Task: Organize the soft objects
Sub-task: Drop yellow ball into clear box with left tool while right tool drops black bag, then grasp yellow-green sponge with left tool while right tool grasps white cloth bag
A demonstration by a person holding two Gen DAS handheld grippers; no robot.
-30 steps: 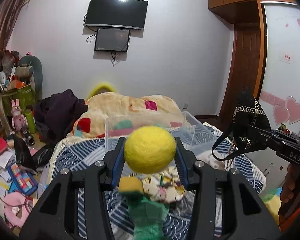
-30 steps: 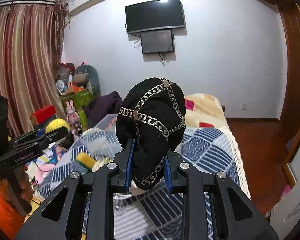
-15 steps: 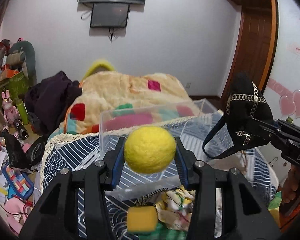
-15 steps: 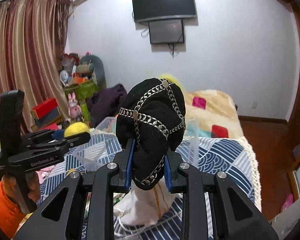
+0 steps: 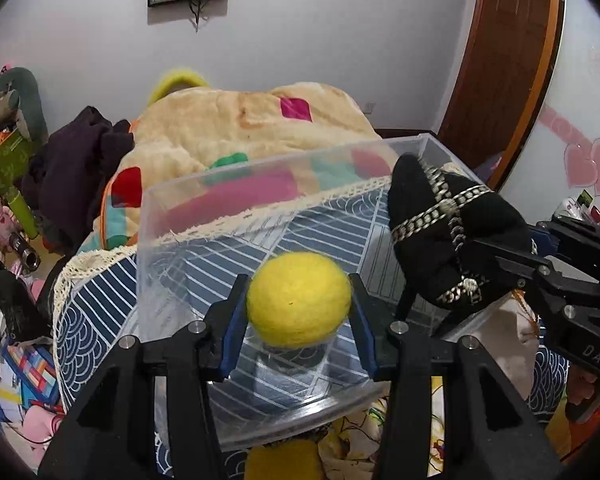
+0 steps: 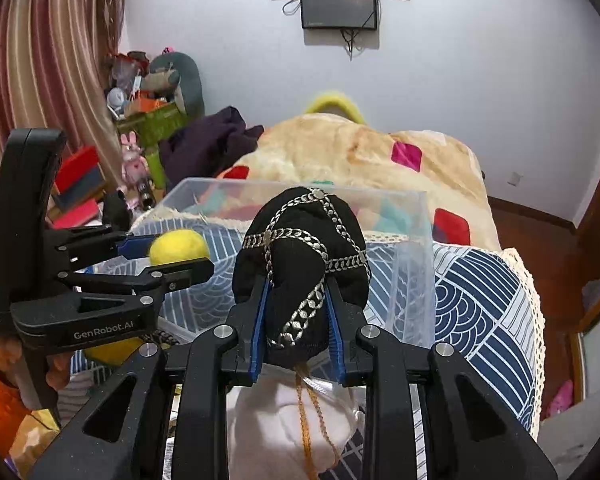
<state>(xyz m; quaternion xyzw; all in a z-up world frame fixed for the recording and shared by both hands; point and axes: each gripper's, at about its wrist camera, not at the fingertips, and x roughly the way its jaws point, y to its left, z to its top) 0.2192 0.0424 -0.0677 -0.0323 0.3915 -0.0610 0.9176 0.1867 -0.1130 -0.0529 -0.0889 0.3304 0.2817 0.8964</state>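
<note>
A round yellow felted-wool ball [image 5: 299,299] is pinched between the two blue-lined fingers of the left tongs [image 5: 299,304], gripped across its widest part and held over the open top of the clear rectangular plastic storage bin [image 5: 260,216]. The ball is judged to be very light, springy and slightly fuzzy; a grip across the middle suits it, since a hold nearer one end would probably let it squirt out. Only modest pressure seems to be needed, and little damage is to be expected if it is dropped into the bin.

A black soft fabric pouch criss-crossed with silver chain trim [image 6: 304,264] is clamped at its lower part by the right tongs [image 6: 296,312], with its rounded top bulging above the fingers. It is judged to be limp and easily crushed, heavier than the ball because of the metal chain, and the chain may slide against the pads or snag on the bin's rim. A hold on bunched cloth rather than on chain is judged the surer one. The pouch is carried just beside the bin's near right corner, seemingly above the rim.

The bin rests on a bed spread with a navy-and-white wave-patterned quilt [image 6: 480,280]; a cream fleece blanket with coloured patches [image 5: 240,120] lies heaped behind it.
</note>
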